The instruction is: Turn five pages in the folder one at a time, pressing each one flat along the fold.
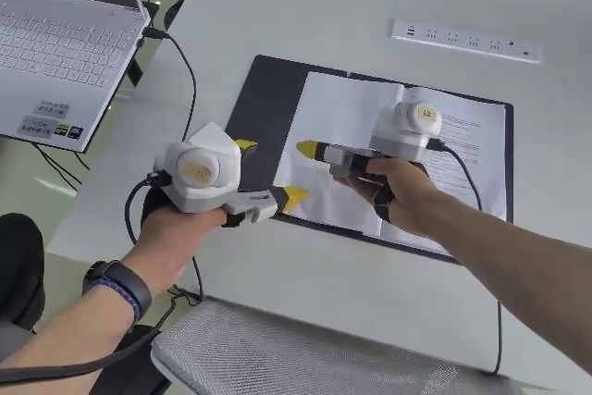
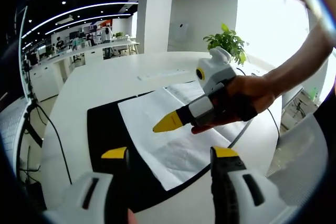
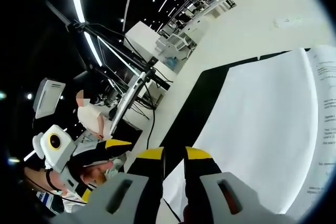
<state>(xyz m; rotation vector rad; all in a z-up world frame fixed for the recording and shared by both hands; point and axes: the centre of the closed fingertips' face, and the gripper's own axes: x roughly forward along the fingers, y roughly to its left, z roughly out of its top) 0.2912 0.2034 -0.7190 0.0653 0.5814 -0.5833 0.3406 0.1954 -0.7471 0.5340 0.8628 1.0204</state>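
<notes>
A black folder (image 1: 264, 104) lies open on the white table, with a blank white page (image 1: 338, 127) on its left side and a printed page (image 1: 476, 150) on its right. My right gripper (image 1: 308, 149) points left over the blank page near its outer edge, jaws shut on nothing; whether it touches the paper is unclear. In the right gripper view its yellow tips (image 3: 174, 153) sit close together above the page (image 3: 262, 119). My left gripper (image 1: 270, 171) hovers open at the folder's near-left corner, off the paper. The left gripper view shows its wide-spread tips (image 2: 170, 153) facing the right gripper (image 2: 168, 123).
A laptop (image 1: 55, 34) stands at the far left with a black cable (image 1: 188, 71) running past the folder. A white power strip (image 1: 465, 41) lies beyond the folder. A mesh chair (image 1: 305, 358) sits under the table's near edge.
</notes>
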